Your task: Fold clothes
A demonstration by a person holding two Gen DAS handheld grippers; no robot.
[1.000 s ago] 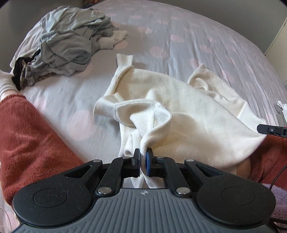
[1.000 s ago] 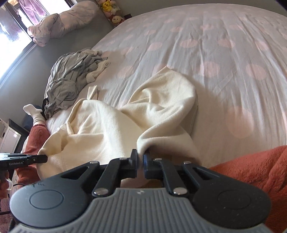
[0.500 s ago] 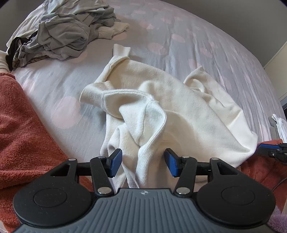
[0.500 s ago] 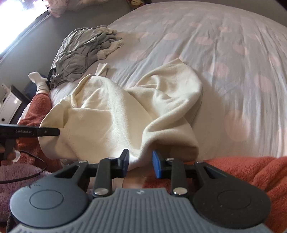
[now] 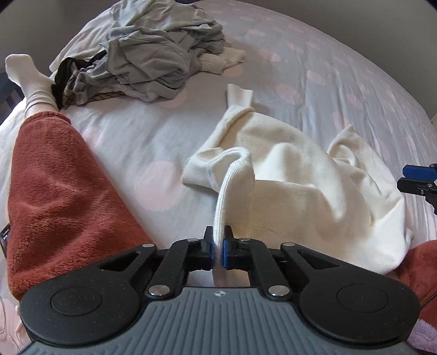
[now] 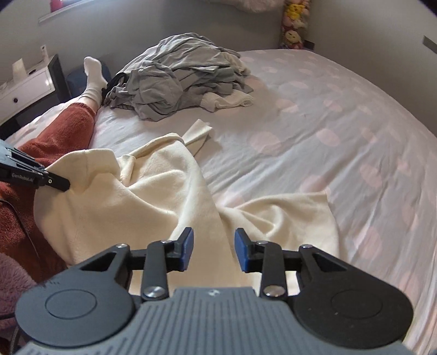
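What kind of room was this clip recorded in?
Most likely a bedroom. A wide bed with a spotted sheet fills both views, a white drawer unit stands beside it, and stuffed toys sit in the far corner.

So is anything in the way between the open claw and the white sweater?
Nothing visible is. The right claw is open right above the cream sweater, with only fabric under its pads. The left claw is already shut on a ribbed edge of the sweater.
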